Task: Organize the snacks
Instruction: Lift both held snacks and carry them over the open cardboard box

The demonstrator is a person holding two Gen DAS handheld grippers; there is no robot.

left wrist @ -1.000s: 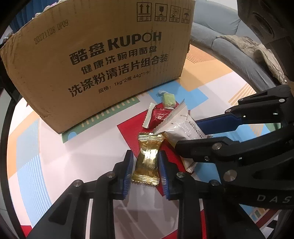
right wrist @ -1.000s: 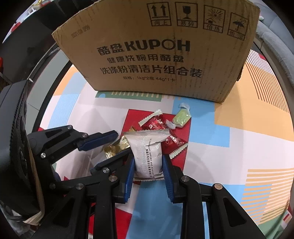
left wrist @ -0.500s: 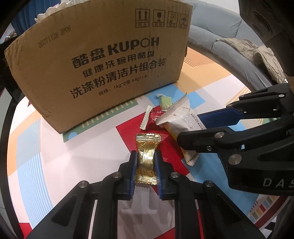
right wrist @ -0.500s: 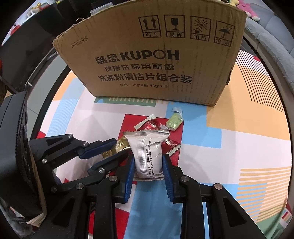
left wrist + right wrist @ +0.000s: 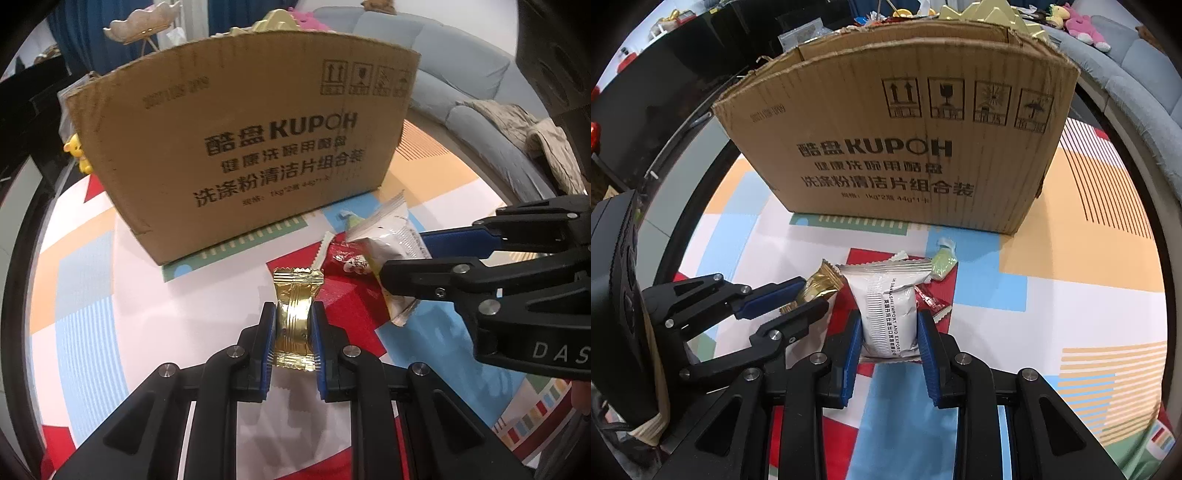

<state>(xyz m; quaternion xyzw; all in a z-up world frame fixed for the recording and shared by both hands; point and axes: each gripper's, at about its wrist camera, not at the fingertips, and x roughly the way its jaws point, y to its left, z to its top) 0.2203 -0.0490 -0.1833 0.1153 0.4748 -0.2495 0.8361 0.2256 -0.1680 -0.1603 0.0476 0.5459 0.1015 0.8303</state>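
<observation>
The left gripper (image 5: 293, 325) is pinching a gold-wrapped snack (image 5: 295, 314) between its two blue pads, squeezing the wrapper's middle so that its crimped top edge is fanning out above the fingertips and its lower crimped edge is showing below them. In the right wrist view the same gold snack (image 5: 820, 286) is sticking out from between the left gripper's fingers at the left of the picture.

The right gripper (image 5: 889, 332) is clamping a white snack packet (image 5: 888, 314) printed with dark lettering, its pads pressing on the packet's two long sides, with the serrated top seal pointing away from the camera toward the box. From the left wrist view that white packet (image 5: 391, 243) is hanging tilted in the right gripper's fingers, just to the right of the gold snack and a little farther from the camera.

Beneath and behind the held packets, a red-wrapped snack (image 5: 347, 258) and a pale green candy (image 5: 943, 263) are lying on the colourful patterned surface (image 5: 1071, 258), on and beside a red patch. A large cardboard box (image 5: 905, 147) with black printing is standing upright just beyond them, facing both grippers, with gold packaging peeking over its top rim. A grey sofa (image 5: 461, 85) is sitting behind the surface.
</observation>
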